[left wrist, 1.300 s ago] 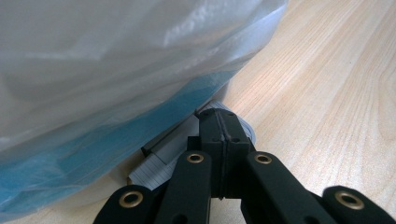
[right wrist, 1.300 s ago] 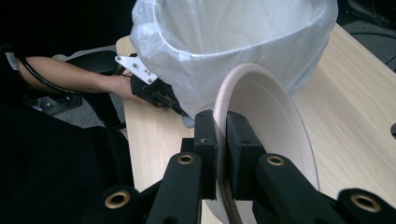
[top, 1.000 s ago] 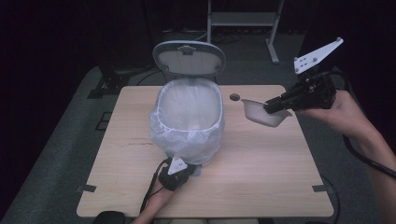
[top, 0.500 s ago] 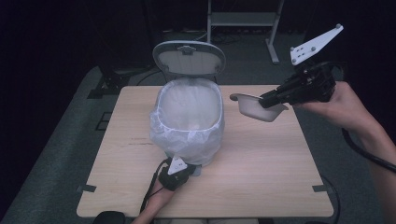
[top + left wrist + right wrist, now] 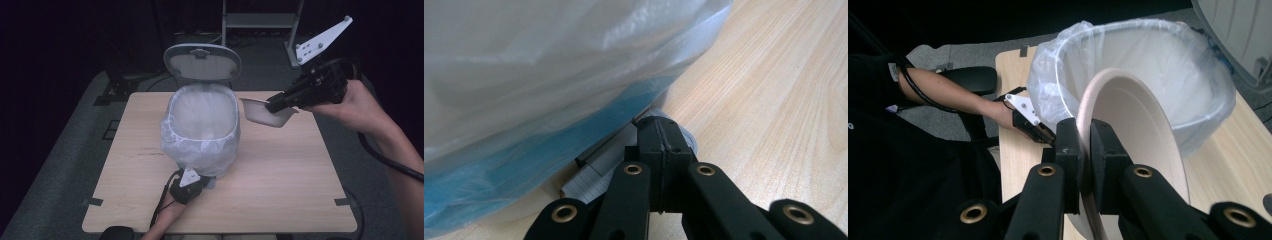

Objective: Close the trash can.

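Your right hand-held gripper [image 5: 274,104] clamps the rim of a bowl [image 5: 262,113], held above the table [image 5: 300,165] beside the lined bin [image 5: 202,127]; your left hand-held gripper [image 5: 664,137], jaws together, rests at its base.

Both tongs, left [image 5: 200,178] & right [image 5: 274,105], are black plastic w/ brass-ringed screw holes, a pale grey 3-cornered plate on top, thick black cable trailing off each; arms bare, black top on the person.

No readable text, labels or numbers anywhere.
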`<state>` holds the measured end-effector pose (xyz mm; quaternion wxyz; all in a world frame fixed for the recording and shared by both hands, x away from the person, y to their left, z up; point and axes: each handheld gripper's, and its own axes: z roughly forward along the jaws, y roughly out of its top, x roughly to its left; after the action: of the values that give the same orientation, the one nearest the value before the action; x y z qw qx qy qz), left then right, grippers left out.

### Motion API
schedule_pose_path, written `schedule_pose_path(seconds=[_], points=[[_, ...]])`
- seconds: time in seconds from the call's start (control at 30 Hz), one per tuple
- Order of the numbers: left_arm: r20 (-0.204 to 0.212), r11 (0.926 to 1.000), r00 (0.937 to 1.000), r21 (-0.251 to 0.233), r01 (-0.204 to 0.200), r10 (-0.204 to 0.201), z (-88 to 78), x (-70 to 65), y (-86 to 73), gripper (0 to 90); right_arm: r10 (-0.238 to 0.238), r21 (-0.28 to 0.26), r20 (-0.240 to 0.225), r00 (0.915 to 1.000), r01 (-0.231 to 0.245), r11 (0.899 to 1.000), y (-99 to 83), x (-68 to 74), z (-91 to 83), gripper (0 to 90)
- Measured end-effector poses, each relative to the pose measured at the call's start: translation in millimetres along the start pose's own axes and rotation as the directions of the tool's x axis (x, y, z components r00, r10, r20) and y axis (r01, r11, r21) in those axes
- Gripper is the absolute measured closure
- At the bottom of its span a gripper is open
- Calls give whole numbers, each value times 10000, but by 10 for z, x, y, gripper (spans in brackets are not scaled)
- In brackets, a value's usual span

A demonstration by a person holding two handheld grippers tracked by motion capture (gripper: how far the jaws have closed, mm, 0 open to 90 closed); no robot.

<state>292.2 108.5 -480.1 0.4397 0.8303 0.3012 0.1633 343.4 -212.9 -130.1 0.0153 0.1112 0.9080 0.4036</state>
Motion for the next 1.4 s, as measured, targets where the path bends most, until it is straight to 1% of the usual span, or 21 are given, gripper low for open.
schedule_pose_path(seconds=[0.03,0.2,0.37,0.7,0.87,1.1,1.2,1.4], points=[[0,10000,10000,0,0,0,0,0,0,900,0,0,0,10000,0,10000,0,0,0,829],[15,10000,10000,-1,-18,18,0,1,0,900,-266,14,-81,9996,266,9996,109,47,39,829],[10,10000,10000,2,0,0,0,1,0,900,-336,103,-182,9993,337,9994,168,66,84,829],[13,10000,10000,-1,-27,27,0,3,0,900,-665,91,-299,9973,668,9977,331,116,156,829],[9,10000,10000,-4,-24,24,0,2,0,900,-849,128,-457,9953,855,9963,447,148,238,829],[19,10000,10000,0,-15,15,0,2,0,900,-959,215,-620,9935,974,9950,528,154,337,829],[25,10000,10000,6,-5,5,-1,3,0,900,-1075,245,-704,9917,1095,9937,583,161,398,829],[20,10000,10000,2,-27,27,-1,3,0,900,-1131,353,-738,9908,1159,9926,657,157,477,829]])
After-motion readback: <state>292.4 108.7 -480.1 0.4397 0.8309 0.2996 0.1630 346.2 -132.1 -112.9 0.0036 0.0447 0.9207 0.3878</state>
